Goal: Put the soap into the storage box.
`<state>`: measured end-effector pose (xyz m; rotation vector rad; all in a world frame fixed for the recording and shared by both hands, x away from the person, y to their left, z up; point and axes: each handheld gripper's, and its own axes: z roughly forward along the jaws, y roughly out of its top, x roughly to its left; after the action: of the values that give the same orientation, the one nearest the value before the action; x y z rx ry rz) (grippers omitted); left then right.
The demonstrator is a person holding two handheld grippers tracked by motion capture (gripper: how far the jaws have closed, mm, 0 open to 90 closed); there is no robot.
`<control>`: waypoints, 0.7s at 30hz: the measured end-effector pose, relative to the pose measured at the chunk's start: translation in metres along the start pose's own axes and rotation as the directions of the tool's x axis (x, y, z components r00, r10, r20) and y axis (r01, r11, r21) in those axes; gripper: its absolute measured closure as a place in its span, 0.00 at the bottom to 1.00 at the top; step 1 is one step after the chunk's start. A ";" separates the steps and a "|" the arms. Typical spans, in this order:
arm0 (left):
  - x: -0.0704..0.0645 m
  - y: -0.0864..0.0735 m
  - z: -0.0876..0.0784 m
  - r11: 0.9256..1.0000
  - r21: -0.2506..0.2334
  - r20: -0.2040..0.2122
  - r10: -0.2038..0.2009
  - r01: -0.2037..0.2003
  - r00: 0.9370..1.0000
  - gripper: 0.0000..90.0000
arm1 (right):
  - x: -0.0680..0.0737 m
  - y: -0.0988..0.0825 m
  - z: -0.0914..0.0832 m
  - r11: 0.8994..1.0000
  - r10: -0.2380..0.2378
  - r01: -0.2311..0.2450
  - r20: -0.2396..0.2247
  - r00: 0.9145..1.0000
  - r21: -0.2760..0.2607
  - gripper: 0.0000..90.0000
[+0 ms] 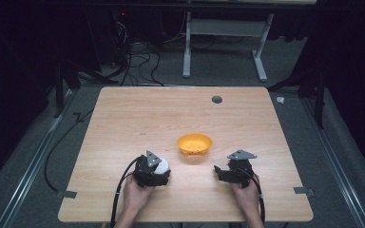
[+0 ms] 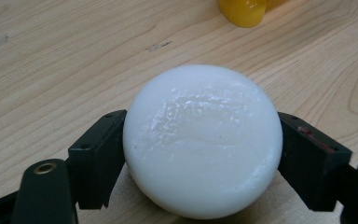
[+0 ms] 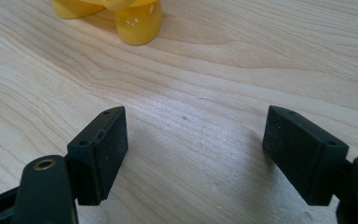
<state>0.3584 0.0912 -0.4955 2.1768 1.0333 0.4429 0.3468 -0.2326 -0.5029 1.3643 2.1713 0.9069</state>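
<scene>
Now: left gripper [image 1: 158, 167] clamped on white round object [image 2: 203, 140], 1 jaw pressed to each side, low over wooden table [image 1: 138, 118] near its front edge. Right gripper [image 1: 229, 172] spread wide, holding nothing, bare wood between jaws. Orange bowl [image 1: 194, 143] on table between and just beyond both grippers.

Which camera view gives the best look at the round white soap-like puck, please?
The left gripper view: the round white soap-like puck sits large and sharp between that gripper's jaws, its faint surface embossing visible. The high view shows it as a small white patch at the left gripper.
</scene>
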 end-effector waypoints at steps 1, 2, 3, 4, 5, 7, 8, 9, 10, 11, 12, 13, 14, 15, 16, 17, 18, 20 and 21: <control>0.000 0.000 0.000 1.000 0.000 0.000 0.000 0.000 1.000 0.25 | 0.000 0.000 0.000 1.000 0.000 0.000 0.000 1.000 0.000 0.26; 0.000 0.000 0.000 1.000 0.002 0.001 -0.002 0.002 1.000 0.25 | 0.000 0.000 0.000 1.000 0.000 0.000 0.000 1.000 0.000 0.26; 0.000 0.000 0.000 1.000 0.002 0.001 -0.002 0.002 1.000 0.25 | 0.000 0.000 0.000 1.000 0.000 0.000 0.000 1.000 0.000 0.26; 0.001 0.000 0.000 1.000 0.004 0.004 -0.001 0.001 1.000 0.25 | 0.000 0.000 0.000 1.000 0.000 0.000 -0.001 1.000 0.000 0.26; 0.001 0.000 0.000 1.000 0.005 0.004 0.000 0.000 1.000 0.25 | 0.000 0.000 0.000 1.000 0.000 0.000 0.000 1.000 0.000 0.26; 0.001 0.000 0.000 1.000 0.004 0.004 0.004 -0.004 1.000 0.26 | 0.000 0.000 0.000 1.000 0.000 0.000 0.000 1.000 0.000 0.26; 0.001 0.000 0.000 1.000 0.004 0.004 0.004 -0.004 1.000 0.26 | 0.000 0.000 0.000 1.000 0.000 0.000 0.000 1.000 0.000 0.26; 0.001 0.000 0.000 1.000 0.003 0.006 0.007 -0.007 1.000 0.26 | 0.000 0.000 0.000 1.000 0.000 0.000 -0.001 1.000 0.000 0.26; 0.000 0.000 -0.001 1.000 0.004 0.006 0.010 -0.010 1.000 0.26 | 0.000 0.000 0.000 1.000 0.001 -0.001 -0.001 1.000 0.000 0.26; 0.000 0.000 -0.001 1.000 0.004 0.005 0.014 -0.014 1.000 0.26 | 0.000 0.000 0.000 1.000 0.001 -0.001 -0.001 1.000 0.000 0.26; 0.000 0.000 -0.001 1.000 0.004 0.003 0.017 -0.017 1.000 0.26 | 0.000 0.000 0.000 1.000 0.001 -0.001 -0.002 1.000 0.000 0.26; 0.000 0.000 -0.001 1.000 0.004 0.002 0.019 -0.019 1.000 0.26 | 0.000 0.000 0.000 1.000 0.001 -0.001 -0.002 1.000 0.000 0.26; 0.000 0.000 -0.001 1.000 0.005 0.002 0.020 -0.020 1.000 0.26 | 0.000 0.000 0.000 1.000 0.001 -0.001 -0.003 1.000 0.001 0.26; 0.000 0.000 -0.001 1.000 0.005 0.002 0.020 -0.020 1.000 0.26 | 0.000 0.000 0.000 1.000 0.001 -0.001 -0.003 1.000 0.001 0.26; -0.001 0.000 -0.001 1.000 0.006 0.002 0.022 -0.022 1.000 0.26 | 0.000 0.000 0.000 1.000 0.003 -0.003 -0.003 1.000 0.001 0.26; -0.001 0.001 -0.001 1.000 0.007 0.004 0.025 -0.025 1.000 0.26 | 0.000 0.000 0.000 1.000 0.003 -0.003 -0.003 1.000 0.001 0.26; -0.002 0.001 -0.002 0.999 0.007 0.007 0.031 -0.031 0.999 0.26 | 0.000 0.000 0.000 1.000 0.003 -0.003 -0.004 1.000 0.001 0.26; -0.002 0.001 -0.003 0.999 0.005 0.009 0.033 -0.033 0.999 0.26 | 0.000 0.000 0.000 1.000 0.003 -0.003 -0.004 1.000 0.001 0.26; -0.002 0.001 -0.003 0.999 0.005 0.010 0.034 -0.034 0.999 0.26 | 0.000 0.000 0.000 1.000 0.004 -0.004 -0.004 1.000 0.001 0.26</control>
<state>0.3560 0.0903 -0.4922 2.2020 0.9945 0.4445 0.3468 -0.2330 -0.5028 1.3684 2.1730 0.9114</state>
